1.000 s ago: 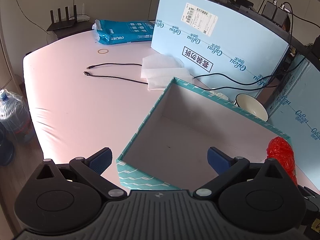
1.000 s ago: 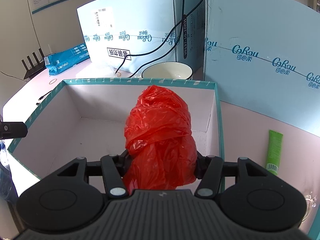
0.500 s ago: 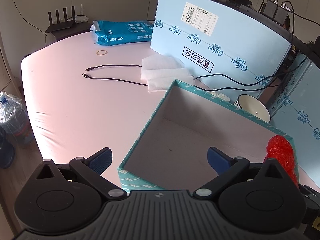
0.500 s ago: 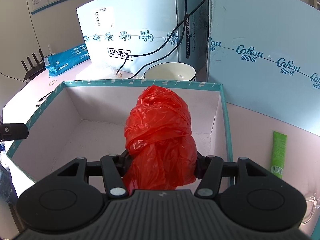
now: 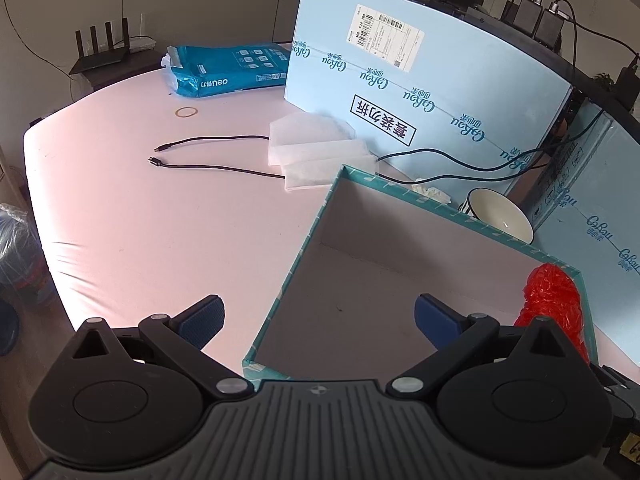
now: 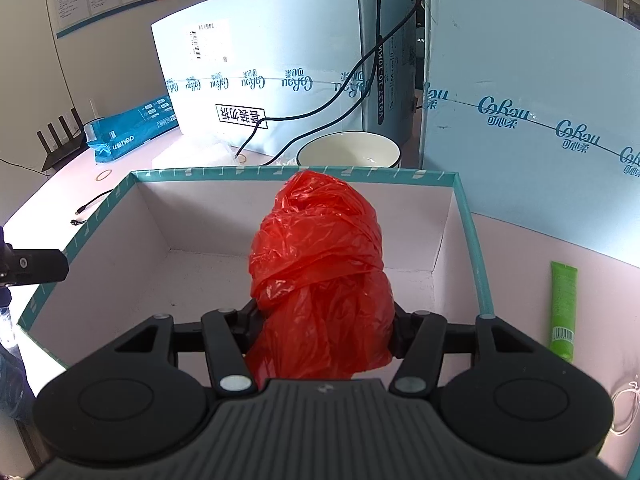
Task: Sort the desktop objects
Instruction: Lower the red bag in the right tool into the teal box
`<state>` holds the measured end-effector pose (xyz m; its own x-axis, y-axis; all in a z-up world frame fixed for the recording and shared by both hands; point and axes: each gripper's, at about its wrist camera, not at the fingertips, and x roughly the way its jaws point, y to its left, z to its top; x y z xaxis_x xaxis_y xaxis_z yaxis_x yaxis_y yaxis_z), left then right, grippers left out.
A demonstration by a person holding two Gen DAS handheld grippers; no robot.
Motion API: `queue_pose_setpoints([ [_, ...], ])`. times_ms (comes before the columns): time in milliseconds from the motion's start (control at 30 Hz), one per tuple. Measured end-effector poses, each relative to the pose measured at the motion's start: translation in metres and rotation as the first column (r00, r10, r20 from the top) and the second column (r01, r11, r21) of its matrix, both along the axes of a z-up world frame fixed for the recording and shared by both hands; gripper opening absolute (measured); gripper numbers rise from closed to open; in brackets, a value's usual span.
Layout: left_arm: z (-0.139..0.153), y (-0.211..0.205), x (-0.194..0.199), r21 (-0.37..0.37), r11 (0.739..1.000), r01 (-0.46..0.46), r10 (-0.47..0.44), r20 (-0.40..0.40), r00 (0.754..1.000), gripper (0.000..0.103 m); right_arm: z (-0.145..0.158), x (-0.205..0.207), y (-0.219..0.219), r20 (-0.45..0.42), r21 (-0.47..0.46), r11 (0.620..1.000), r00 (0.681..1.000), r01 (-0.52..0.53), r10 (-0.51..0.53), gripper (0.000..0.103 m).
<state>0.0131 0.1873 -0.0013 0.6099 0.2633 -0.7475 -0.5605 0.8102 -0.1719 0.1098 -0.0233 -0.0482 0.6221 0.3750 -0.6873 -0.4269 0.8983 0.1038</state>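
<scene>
A crumpled red plastic bag (image 6: 320,260) is clamped between the pads of my right gripper (image 6: 324,320), which is shut on it. The bag hangs over the inside of an open teal-rimmed box (image 6: 296,172) with white walls and nothing lying on the floor that shows. In the left wrist view the same bag (image 5: 554,300) shows at the box's (image 5: 308,240) right side. My left gripper (image 5: 316,314) is open and holds nothing. One blue pad is outside the box's left wall and the other is over its inside.
Behind the box stand a white bowl (image 6: 348,152) and tall light-blue cartons (image 6: 520,92). A green tube (image 6: 563,308) lies right of the box. To its left are a black cable (image 5: 208,168), white tissues (image 5: 316,148), a rubber band (image 5: 187,112) and a blue paper pack (image 5: 228,68).
Both views have drifted slightly. The red bag stays gripped over the box and the left gripper stays open.
</scene>
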Motion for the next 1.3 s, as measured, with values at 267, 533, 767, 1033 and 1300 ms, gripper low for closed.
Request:
queue_pose_setpoints([
  [267,-0.002,0.003,0.004,0.001,0.999,0.044,-0.044,0.008,0.999,0.102,-0.002,-0.005,0.008,0.005,0.007,1.000,1.000,0.023,-0.023,0.060],
  [533,-0.003,0.003,0.008,0.005,0.998,0.067,-0.067,0.013,0.998,0.102,-0.005,-0.005,0.010,0.001,0.015,0.999,0.999,0.039,-0.040,0.060],
  [767,-0.003,0.003,0.011,-0.003,0.998,0.066,-0.066,0.009,0.998,0.102,-0.005,-0.004,0.013,0.001,0.013,0.999,0.999,0.034,-0.034,0.060],
  [1033,-0.006,0.003,0.014,-0.007,0.998,0.062,-0.063,-0.002,0.998,0.102,-0.008,-0.002,0.013,-0.010,0.024,0.999,1.000,0.030,-0.029,0.060],
  [1300,-0.007,0.001,0.018,-0.003,0.998,0.067,-0.067,-0.008,0.998,0.102,-0.012,0.000,0.013,-0.028,0.041,0.998,0.999,0.037,-0.036,0.060],
])
